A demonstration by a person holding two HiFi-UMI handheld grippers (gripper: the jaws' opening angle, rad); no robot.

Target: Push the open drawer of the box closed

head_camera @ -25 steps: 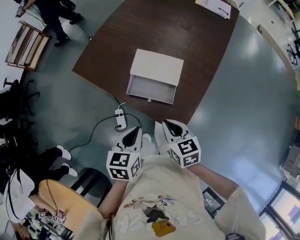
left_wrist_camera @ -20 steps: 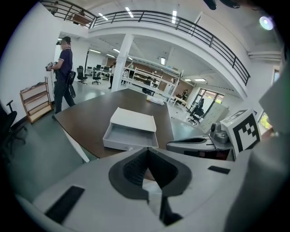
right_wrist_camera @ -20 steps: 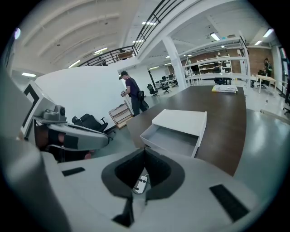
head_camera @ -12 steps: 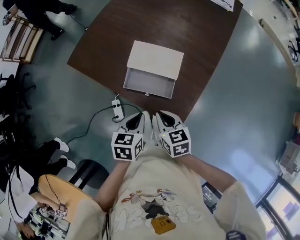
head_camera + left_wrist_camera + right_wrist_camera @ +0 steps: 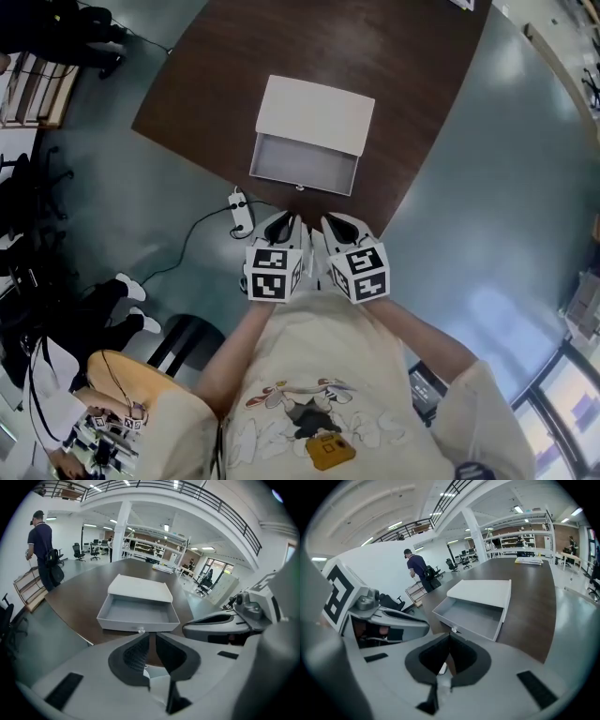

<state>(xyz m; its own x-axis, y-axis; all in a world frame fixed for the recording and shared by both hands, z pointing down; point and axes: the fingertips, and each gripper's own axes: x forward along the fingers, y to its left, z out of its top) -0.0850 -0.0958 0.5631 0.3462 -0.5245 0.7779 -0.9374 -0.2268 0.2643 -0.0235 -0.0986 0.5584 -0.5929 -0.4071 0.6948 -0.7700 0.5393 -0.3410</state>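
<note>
We see a dark desk (image 5: 412, 84) on grey floor (image 5: 487, 187); the drawer (image 5: 305, 164) of the white box (image 5: 316, 114) stands open, bare. Our left gripper (image 5: 286, 221) jaws are opening, empty; right gripper (image 5: 334, 223) jaws closed.

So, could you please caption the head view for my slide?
Left gripper, empty jaws opening, and right gripper face the open drawer.

Head view looks steeply down; both gripper views face the drawer (image 5: 137, 610)

From here I see a white box (image 5: 316, 114) with a pale grey drawer (image 5: 305, 167) on a dark brown, wood-grained bench (image 5: 422, 84). The floor (image 5: 487, 206) is glossy grey-teal. A white power strip (image 5: 241, 212) trails a black cable (image 5: 192, 246). The shirt (image 5: 319, 375) is cream with a cartoon print.
</note>
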